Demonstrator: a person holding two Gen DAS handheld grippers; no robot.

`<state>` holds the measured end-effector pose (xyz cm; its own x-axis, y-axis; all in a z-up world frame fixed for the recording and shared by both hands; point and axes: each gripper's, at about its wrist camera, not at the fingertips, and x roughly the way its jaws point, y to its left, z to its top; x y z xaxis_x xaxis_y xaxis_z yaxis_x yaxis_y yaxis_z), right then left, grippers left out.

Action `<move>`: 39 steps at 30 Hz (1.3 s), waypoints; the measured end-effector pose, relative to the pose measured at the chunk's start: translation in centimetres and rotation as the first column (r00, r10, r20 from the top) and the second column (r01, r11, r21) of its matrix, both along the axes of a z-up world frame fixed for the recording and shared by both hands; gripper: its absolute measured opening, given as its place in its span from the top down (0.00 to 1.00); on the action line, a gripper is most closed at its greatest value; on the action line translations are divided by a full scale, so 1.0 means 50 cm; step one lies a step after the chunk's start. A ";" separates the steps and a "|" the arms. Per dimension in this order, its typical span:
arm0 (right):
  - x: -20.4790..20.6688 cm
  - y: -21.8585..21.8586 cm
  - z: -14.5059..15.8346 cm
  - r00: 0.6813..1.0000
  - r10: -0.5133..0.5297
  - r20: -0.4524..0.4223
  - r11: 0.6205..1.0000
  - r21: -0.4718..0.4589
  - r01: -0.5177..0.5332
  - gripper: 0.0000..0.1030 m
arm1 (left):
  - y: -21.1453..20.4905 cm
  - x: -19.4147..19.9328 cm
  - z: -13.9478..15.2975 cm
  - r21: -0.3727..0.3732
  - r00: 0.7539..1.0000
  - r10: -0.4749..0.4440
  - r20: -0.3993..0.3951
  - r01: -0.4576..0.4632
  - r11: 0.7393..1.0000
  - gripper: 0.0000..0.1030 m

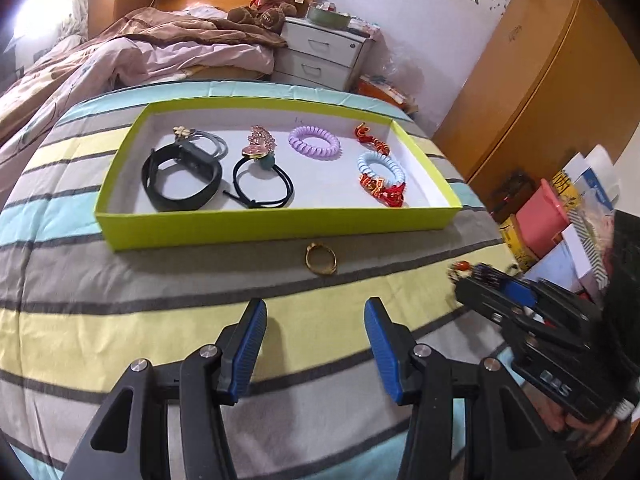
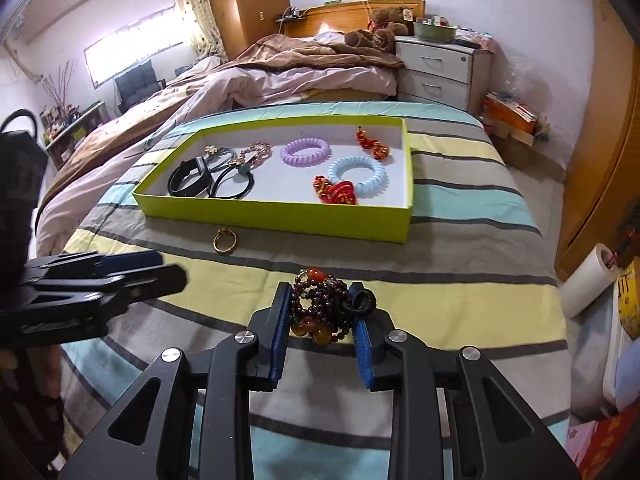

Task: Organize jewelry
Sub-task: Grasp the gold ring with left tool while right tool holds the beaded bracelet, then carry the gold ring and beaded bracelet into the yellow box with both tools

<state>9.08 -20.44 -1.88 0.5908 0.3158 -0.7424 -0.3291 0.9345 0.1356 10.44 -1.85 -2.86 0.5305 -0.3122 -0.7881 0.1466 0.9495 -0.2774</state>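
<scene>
While our left gripper (image 1: 316, 320) hangs wide and empty above the striped bed (image 1: 120, 280), a gold ring (image 1: 321, 259) lies just before the green tray's (image 1: 280, 226) near wall. From the right wrist, our right gripper (image 2: 322, 312) clamps a beaded bracelet (image 2: 320, 304) near the bed's front edge.

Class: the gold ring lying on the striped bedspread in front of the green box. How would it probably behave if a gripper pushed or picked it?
The gold ring looks like a rigid metal band, so it probably keeps its shape. Lying flat on the soft bedspread, it would likely slide, not roll. Thin and smooth, it may slip from the pads.
</scene>
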 end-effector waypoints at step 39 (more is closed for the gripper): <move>-0.016 -0.028 0.018 0.998 -0.048 0.037 0.999 0.028 0.047 0.71 | -0.071 0.046 -0.011 0.235 0.995 -0.039 0.089 0.017 0.972 0.79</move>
